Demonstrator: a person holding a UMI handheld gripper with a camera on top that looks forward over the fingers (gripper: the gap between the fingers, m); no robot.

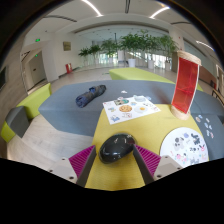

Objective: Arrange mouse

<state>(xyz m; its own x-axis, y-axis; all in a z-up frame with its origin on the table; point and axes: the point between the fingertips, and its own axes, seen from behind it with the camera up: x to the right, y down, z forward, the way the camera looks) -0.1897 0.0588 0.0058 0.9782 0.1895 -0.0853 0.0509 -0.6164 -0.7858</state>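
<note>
Hovering low over a yellow table (150, 128), with the gripper (117, 158) spread apart and its two pink pads (82, 160) flanking a single black mouse (117, 146). Sitting between the fingers, that mouse, resting on the tabletop with a sliver of yellow showing on each side, so not yet being squeezed as far as can be judged. Lining up square to the mouse's long axis, probably so that closing the fingers grips its two flanks evenly instead of skidding off the rounded shell. Lying just beyond the mouse, one white printed sheet (131, 108), perhaps serving as the spot to arrange it on, though not certain. Lying off to the right of the fingers, a second patterned white sheet (184, 146), partly overhanging the yellow edge. Standing upright farther right, one red panel (185, 84) with white borders, well apart from the mouse. Lying on the grey floor (70, 105) well beyond the table, one dark elongated object (90, 96), too small to identify. Lining the far wall, a row of green plants (130, 46). Counting overall: one mouse, two sheets, one red panel, one gripper with two pads
</note>
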